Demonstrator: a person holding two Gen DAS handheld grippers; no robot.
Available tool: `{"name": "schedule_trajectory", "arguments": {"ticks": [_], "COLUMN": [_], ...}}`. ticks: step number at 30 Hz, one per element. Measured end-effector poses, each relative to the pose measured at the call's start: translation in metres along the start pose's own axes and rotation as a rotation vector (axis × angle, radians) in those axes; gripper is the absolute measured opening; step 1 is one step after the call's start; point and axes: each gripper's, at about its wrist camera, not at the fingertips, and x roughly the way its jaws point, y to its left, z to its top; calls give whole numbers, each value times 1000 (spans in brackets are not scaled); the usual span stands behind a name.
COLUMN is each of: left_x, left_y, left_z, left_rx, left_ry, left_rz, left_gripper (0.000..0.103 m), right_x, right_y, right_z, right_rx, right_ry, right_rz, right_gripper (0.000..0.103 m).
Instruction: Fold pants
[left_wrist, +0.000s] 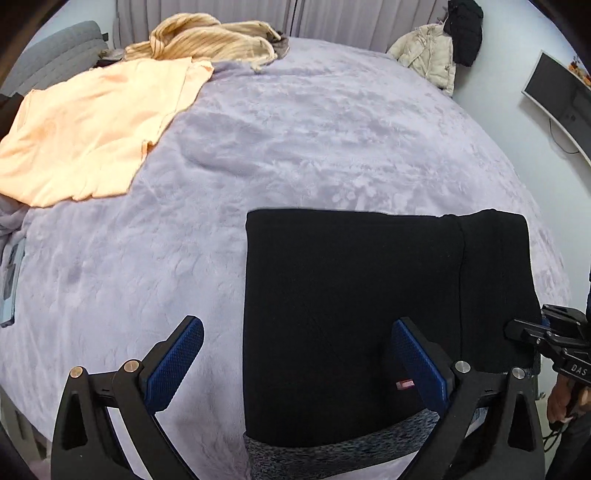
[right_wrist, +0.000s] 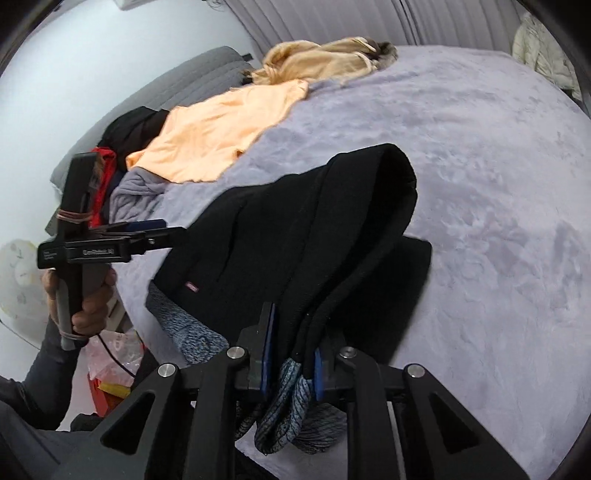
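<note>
Pants (left_wrist: 351, 314), black with a grey marled waistband (left_wrist: 332, 448), lie folded on the near edge of the bed (left_wrist: 295, 147), lavender plush cover. Small red label (left_wrist: 404, 384) sits on the black fabric near the waistband.

Left gripper (left_wrist: 299, 365): jaws wide apart, nothing between the pads. The pants' left edge runs between the two fingers; the right finger (left_wrist: 421, 365) is over the black fabric, the left finger (left_wrist: 177, 358) over bare cover. Cannot tell whether either finger touches down.

Right gripper (right_wrist: 293, 363): jaws narrow, pinched on the pants at the waistband end, grey marled cloth bunched between the blue pads and hanging below them. From the pinch the black fabric rises in a fold that arches above the rest of the pants, so that side is off the bed. In the left view this gripper (left_wrist: 532, 332) sits at the pants' right edge.

Further out: orange shirt (left_wrist: 92, 129) spread flat at the far left of the bed, well apart from the pants; tan striped garment (left_wrist: 210, 37) heaped behind it. White jacket (left_wrist: 428, 55) and monitor (left_wrist: 557, 103) by the far right wall.
</note>
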Motion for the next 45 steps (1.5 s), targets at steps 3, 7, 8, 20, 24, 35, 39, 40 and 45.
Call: {"name": "schedule_trajectory", "arguments": {"ticks": [3,7,8,20,24,35,39,40,45], "left_x": [23,18,12,57,74,29,59,63,33], "left_y": [-4,-4,-3,-19,-4,-10,6,13,27], "left_z": [-13,-8,-3,68,67,60,63,57,11], "left_rx": [12,-1,-3,-1,-13,9,-23,-47,-95], "left_ry": [63,52,31,48,72,-30,57,75,29], "left_rz": [-27,-38,-31,159,206,59,265,221,120], "left_gripper": [102,102,102,102,102,103,103,103,103], "right_x": [11,5,0,40,70,83,84,84,83], "right_y": [-27,-29,-27,46,25,21,20,20,24], "right_z": [-11,-7,-3,74,81,65,64,63,55], "right_rx": [94,99,104,-181,-111,-173,-176,-178,-209], "right_ry": [22,20,13,-47,32,7,4,1,-32], "right_rz": [24,8,-28,-230,-273,-327,-328,-326,-336], "right_gripper": [19,33,43,85,78,78,78,78,79]}}
